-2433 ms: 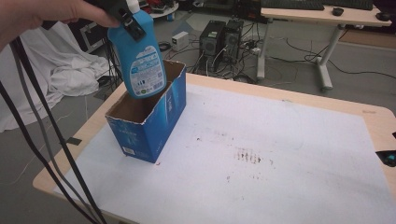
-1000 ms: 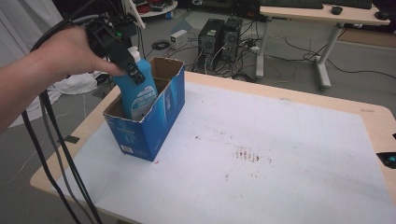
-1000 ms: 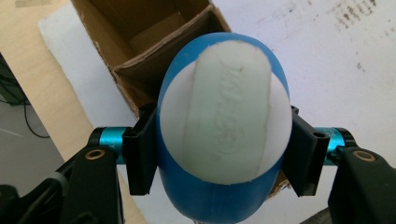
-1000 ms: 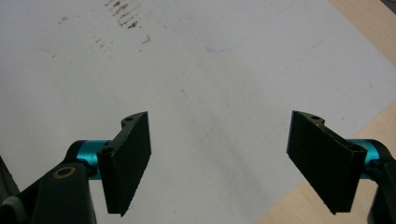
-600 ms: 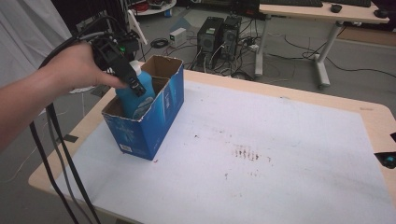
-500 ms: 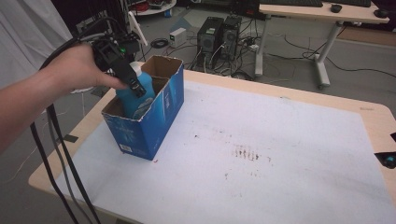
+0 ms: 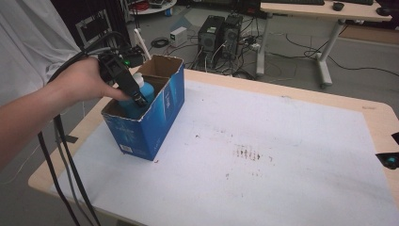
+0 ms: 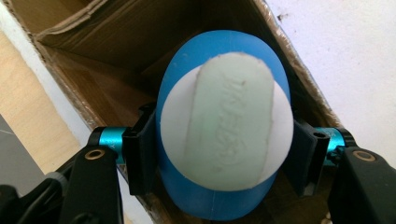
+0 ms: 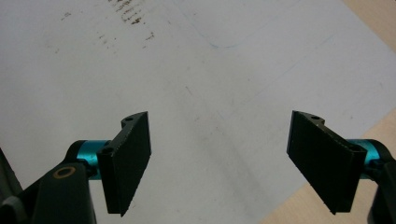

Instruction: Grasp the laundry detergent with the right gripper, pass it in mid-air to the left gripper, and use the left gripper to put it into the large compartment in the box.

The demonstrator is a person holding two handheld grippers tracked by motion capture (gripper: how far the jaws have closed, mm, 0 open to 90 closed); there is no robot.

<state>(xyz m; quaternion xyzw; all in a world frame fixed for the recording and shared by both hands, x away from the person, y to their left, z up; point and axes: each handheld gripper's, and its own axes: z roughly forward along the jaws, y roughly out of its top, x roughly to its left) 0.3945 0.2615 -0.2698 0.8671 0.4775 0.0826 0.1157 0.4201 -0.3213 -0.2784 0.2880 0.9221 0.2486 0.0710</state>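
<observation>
A blue cardboard box (image 7: 157, 117) stands open-topped on the left part of the table. Inside its near compartment is a blue bottle (image 7: 147, 89) with a white cap, mostly sunk below the rim. My left gripper (image 7: 136, 96), held by a hand coming from the left, is shut on the bottle's neck. From above, the left gripper view has the bottle (image 8: 224, 126) with the pale cap between the two jaws of my left gripper (image 8: 224, 149), and brown box walls (image 8: 93, 42) around it. My right gripper (image 9: 219, 163) hovers open over the white sheet (image 9: 196, 70), holding nothing.
A white sheet (image 7: 282, 141) with dark smudges (image 7: 249, 153) covers the wooden table (image 7: 376, 110). The box's far compartment (image 7: 162, 68) is hollow. Black cables (image 7: 61, 155) hang off the left edge. Computer towers (image 7: 219, 33) and another desk (image 7: 324, 12) stand behind.
The left gripper has lowered the blue bottle from above the box down into its near compartment; the bottle now sits mostly below the rim.
</observation>
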